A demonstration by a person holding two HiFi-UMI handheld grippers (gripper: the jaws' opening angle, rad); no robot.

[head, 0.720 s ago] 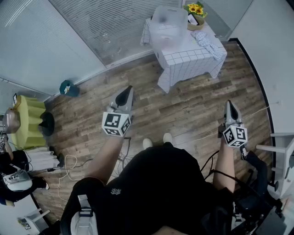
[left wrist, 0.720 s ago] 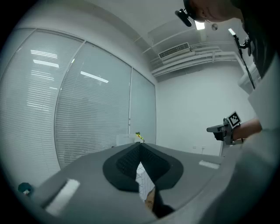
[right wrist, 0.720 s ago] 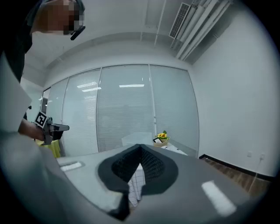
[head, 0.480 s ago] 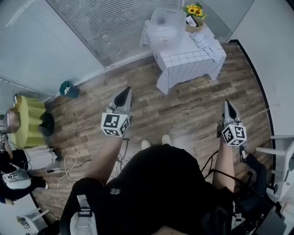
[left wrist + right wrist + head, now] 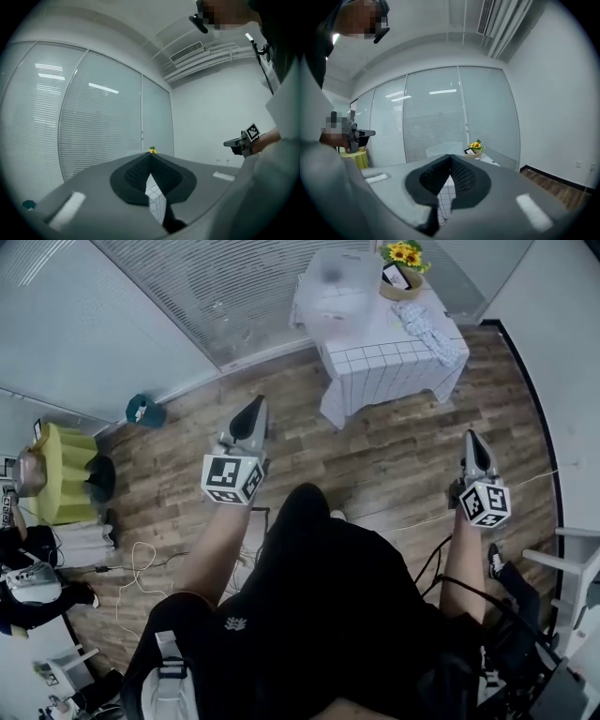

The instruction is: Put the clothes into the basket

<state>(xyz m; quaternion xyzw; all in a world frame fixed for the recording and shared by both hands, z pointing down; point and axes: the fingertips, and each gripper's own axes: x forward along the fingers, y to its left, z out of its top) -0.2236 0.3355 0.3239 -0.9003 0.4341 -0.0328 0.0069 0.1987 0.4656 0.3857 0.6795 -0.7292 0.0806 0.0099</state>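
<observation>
Far ahead on the table (image 5: pixel 394 362), the clothes (image 5: pixel 429 324) lie right of the clear basket (image 5: pixel 336 287). The left gripper (image 5: pixel 253 416) and right gripper (image 5: pixel 475 448) are closed tight, holding nothing. Nothing is grabbed yet, so I think the next move is to step closer, then open.

The person's black-trousered leg (image 5: pixel 298 521) has swung forward over the wooden floor (image 5: pixel 403 465). It now covers the spot where two white shoes showed side by side, and only the toe of one shoe (image 5: pixel 336 515) peeks out beside it. The left gripper (image 5: pixel 255 407) has moved up the head view, nearer the table with the white grid cloth (image 5: pixel 389 367). The right gripper (image 5: pixel 473 439) has also risen a little and drifted slightly right.
</observation>
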